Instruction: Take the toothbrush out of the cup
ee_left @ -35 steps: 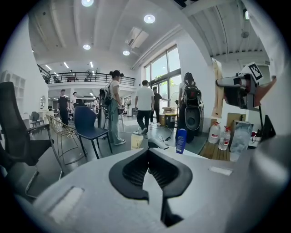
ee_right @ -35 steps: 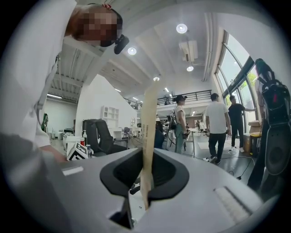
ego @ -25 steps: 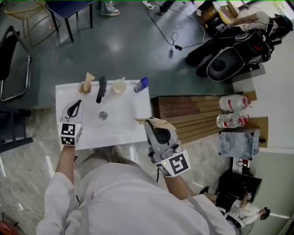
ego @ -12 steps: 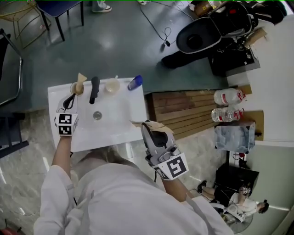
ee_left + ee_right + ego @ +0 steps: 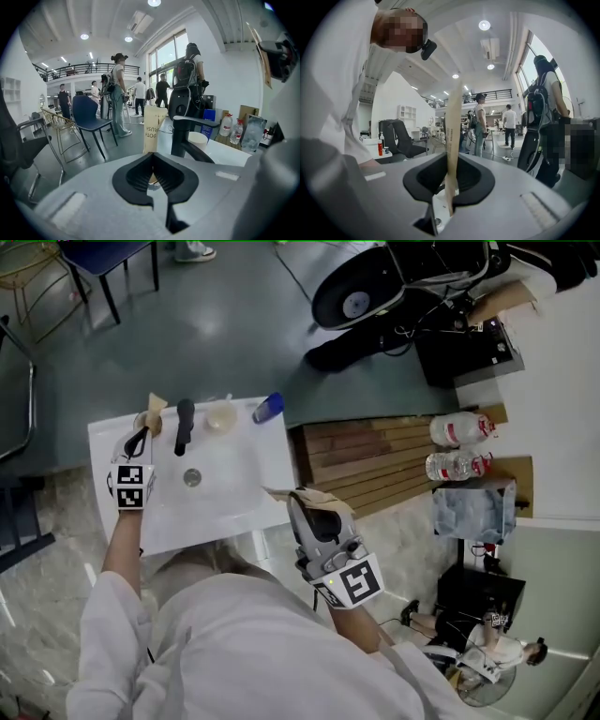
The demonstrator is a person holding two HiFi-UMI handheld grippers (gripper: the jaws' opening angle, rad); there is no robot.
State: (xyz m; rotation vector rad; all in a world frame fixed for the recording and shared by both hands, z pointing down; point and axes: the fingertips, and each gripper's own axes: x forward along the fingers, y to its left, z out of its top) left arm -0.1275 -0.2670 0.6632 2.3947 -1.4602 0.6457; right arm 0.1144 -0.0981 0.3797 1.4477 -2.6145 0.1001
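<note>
Toothbrush [image 5: 153,127], sleeved in tan printed paper, is seen upright in a cup [image 5: 145,423] just beyond the shut, empty left tongs [image 5: 153,158]; another tan paper sleeve [image 5: 453,117] is clamped by the right tongs [image 5: 451,165]

Black faucet [image 5: 184,424], water bottles [image 5: 457,428], blue chair [image 5: 90,113]

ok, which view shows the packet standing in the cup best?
Left gripper view: the packet stands straight ahead, print partly readable, beside the black tap. Head view shows it small, by the left gripper. Right gripper view: only a second packet, held by the right gripper.
</note>
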